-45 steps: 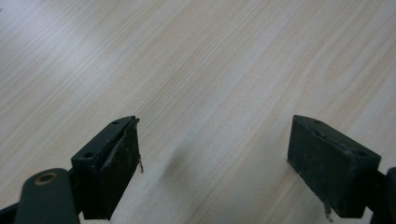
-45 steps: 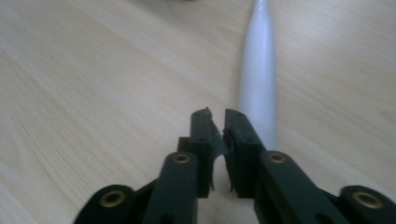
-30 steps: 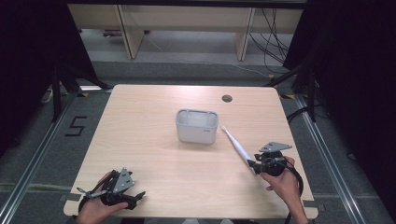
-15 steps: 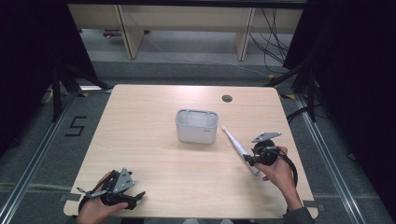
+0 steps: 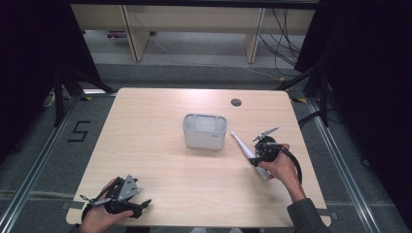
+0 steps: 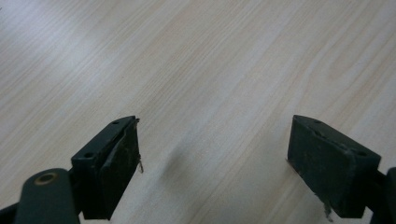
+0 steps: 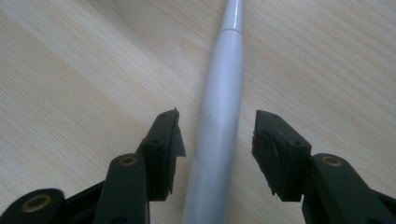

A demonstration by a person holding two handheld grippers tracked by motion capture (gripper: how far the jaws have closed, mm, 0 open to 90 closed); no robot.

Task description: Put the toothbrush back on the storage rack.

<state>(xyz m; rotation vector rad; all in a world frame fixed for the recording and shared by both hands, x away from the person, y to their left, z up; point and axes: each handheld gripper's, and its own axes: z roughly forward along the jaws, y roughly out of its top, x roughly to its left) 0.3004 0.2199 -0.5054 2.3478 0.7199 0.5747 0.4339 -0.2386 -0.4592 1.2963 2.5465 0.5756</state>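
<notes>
I see the toothbrush (image 5: 247,151), a slim white-grey handle, lying flat on the table (image 5: 160,121) just to the right of the box (image 5: 204,131), with its thin end pointing up toward the box's right side and its thicker end running down toward my right hand (image 5: 282,167). In the right gripper view the toothbrush (image 7: 219,126) runs straight up between the two black jaws, narrowing toward the top edge.

My right gripper (image 5: 260,156) sits over the lower part of the toothbrush, to the right of the box and a little nearer me. Its jaws have just been opening; the toothbrush lies between them, with a gap on each side, so the pads (image 7: 170,140) are not pressing on it. The gripper (image 7: 217,154) straddles the handle without pinching it.

The box is a white, open-topped container standing upright near the middle of the table, close to the toothbrush's thin end. Whether the two touch I cannot tell from above.

My left gripper (image 5: 138,206) rests well away from the box, down at the table's near left corner, held in my left hand (image 5: 99,218). In the left gripper view its jaws are spread wide over bare wood, with nothing between the pads (image 6: 123,158).

A small dark hole (image 5: 236,102) sits in the tabletop beyond the box, toward the far right.
</notes>
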